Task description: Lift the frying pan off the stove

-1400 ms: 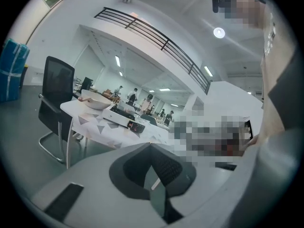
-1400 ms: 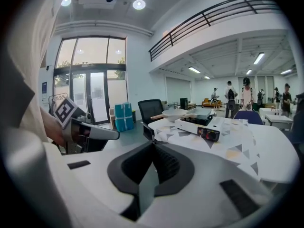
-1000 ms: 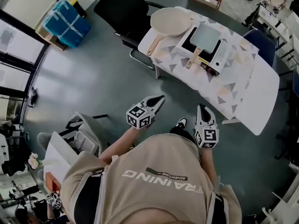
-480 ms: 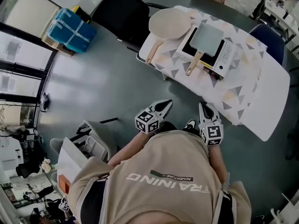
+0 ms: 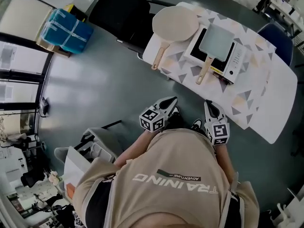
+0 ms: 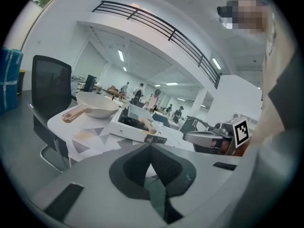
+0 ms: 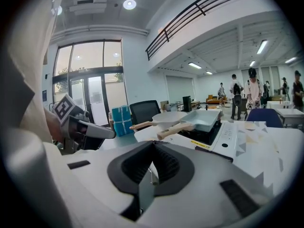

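A square grey frying pan (image 5: 216, 40) with a wooden handle (image 5: 204, 72) sits on a white portable stove (image 5: 234, 63) on the patterned table (image 5: 266, 96). A round cream pan (image 5: 175, 22) lies on the table left of the stove. Both grippers hang over the floor in front of the person's body, short of the table. My left gripper (image 5: 173, 100) is shut and empty, and so is my right gripper (image 5: 208, 104). The right gripper view looks over shut jaws (image 7: 153, 146) at the square pan (image 7: 205, 118) and stove (image 7: 216, 136). The left gripper view shows its shut jaws (image 6: 151, 148) and the round pan (image 6: 97, 104).
A black office chair (image 5: 118, 11) stands left of the table, with a blue box (image 5: 66, 25) further left. A blue chair (image 5: 278, 34) is behind the table's right end. Grey cases (image 5: 95, 144) lie on the floor at the person's left. People walk in the far background.
The view has shifted slightly and the table sits a little nearer to the person. Both grippers stay shut and side by side in front of the body.
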Tool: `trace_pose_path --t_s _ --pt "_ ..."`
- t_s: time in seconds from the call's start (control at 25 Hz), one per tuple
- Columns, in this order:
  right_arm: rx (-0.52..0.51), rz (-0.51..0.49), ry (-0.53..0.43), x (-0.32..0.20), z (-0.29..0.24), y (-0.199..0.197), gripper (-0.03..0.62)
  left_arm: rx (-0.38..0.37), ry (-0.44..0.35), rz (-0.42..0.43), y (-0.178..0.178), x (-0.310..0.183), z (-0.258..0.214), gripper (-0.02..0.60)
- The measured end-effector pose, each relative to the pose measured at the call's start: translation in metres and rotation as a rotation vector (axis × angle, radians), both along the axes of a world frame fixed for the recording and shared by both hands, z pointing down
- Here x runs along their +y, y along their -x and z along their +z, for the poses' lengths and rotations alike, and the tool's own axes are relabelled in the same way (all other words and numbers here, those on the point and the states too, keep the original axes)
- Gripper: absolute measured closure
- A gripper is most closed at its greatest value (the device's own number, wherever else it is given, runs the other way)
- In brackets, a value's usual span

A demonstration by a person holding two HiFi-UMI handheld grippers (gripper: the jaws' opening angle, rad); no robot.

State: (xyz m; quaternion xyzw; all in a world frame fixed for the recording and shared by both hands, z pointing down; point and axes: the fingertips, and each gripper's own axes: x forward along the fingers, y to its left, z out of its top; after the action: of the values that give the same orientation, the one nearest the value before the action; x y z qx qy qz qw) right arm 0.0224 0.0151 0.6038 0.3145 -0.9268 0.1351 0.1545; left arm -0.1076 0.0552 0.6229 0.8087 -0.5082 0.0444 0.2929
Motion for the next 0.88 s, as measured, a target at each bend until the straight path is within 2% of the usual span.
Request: trace_pose_path --t_s 0.36,0.52,0.72,0.88 --pt "0.067 0.135 -0.075 -0.051 -0.02 0.043 0.595 0.012 -0.066 0.174 0.032 -0.074 -0.019 0.58" --pt "0.085 0.209 -0.084 -0.06 -0.026 0.051 0.595 0.05 -0.08 0.239 0.038 -0.098 -0.024 0.58" --pt "0.153 0.262 -0.065 -0.055 -0.008 0.052 0.595 0.161 -0.037 0.287 0.037 -0.119 -0.017 0.58" --pt "0.148 0.285 -0.051 -0.062 -0.009 0.048 0.595 0.172 -0.011 0.301 0.031 -0.133 -0.012 0.58"
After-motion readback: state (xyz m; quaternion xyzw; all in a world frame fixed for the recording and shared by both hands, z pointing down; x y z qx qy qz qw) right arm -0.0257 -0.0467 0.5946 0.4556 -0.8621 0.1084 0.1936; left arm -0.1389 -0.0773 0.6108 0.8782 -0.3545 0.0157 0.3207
